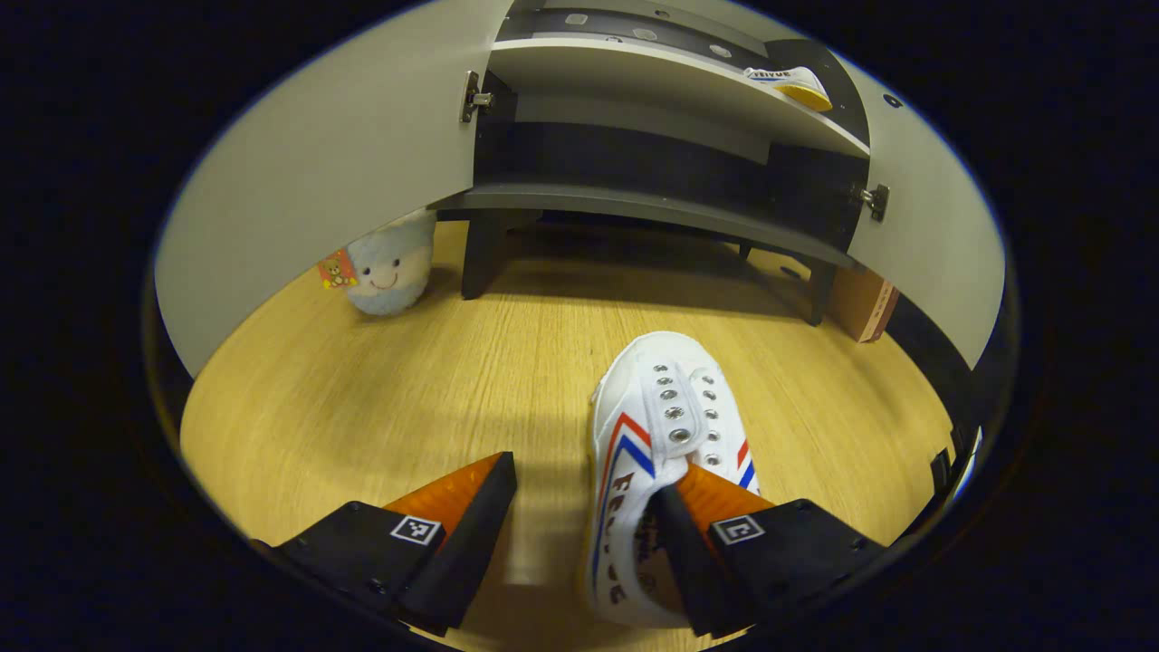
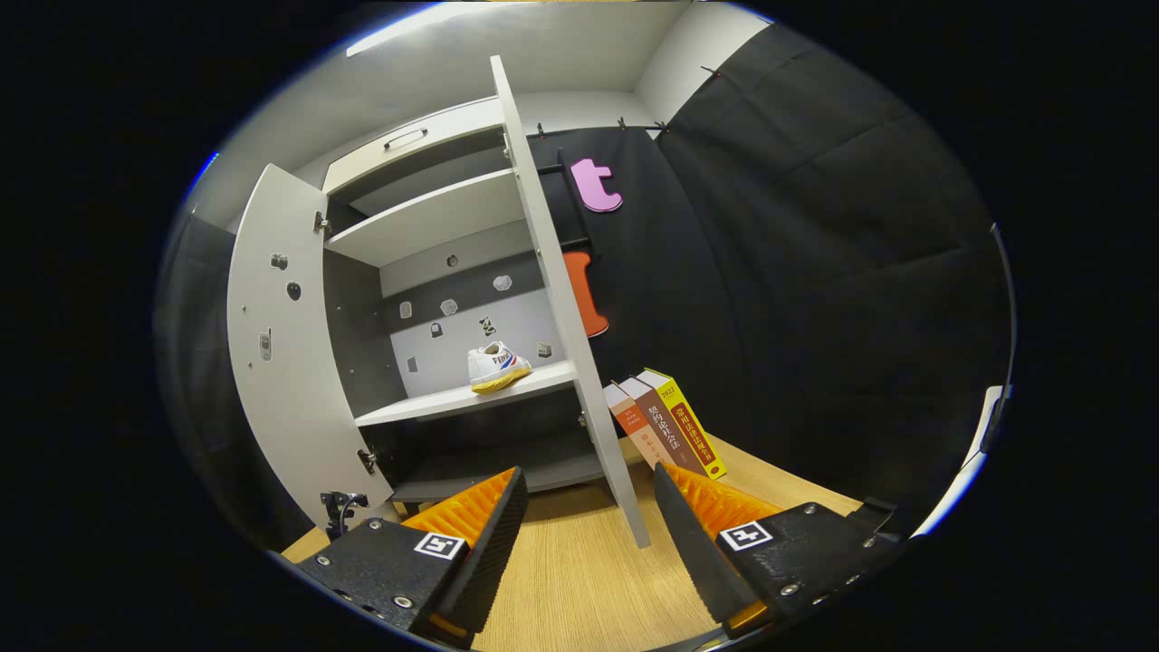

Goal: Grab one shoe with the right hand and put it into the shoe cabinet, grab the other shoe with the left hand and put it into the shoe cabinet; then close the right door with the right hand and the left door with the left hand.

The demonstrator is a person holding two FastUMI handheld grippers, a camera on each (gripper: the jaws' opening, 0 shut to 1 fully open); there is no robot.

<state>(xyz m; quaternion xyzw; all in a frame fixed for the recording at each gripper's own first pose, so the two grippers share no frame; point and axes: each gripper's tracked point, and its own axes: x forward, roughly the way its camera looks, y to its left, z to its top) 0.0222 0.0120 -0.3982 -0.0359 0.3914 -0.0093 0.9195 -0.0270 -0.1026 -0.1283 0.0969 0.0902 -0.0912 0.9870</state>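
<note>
- Left gripper view, lower left to centre: we see the left gripper (image 1: 579, 534) low over the wooden floor (image 1: 362, 426), fingers spread wide and clamped on nothing.
- Lower centre-right of that view: the white shoe (image 1: 665, 453) lies on the floor, toe pointing up-frame toward the shoe cabinet (image 1: 652, 208). The right-hand finger sits inside or on the shoe's heel opening; the left-hand finger stands clear of the shoe's side, a strip of bare floor between.
- Handling, as we judge it: a light canvas sneaker, soft upper, stiffer rubber sole. The side wall at the collar should fold a little under the pads but hold. We would pinch that wall near the heel, one finger inside, one outside; the toe will likely droop when lifted.
- Right gripper view, centre: the other shoe (image 2: 496, 367) already rests on a middle shelf (image 2: 435, 407), both doors open.
- Bottom of that view: the right gripper (image 2: 589, 534) hangs over the floor, fingers apart, empty, the right door (image 2: 552, 290) edge just ahead between them.
</note>
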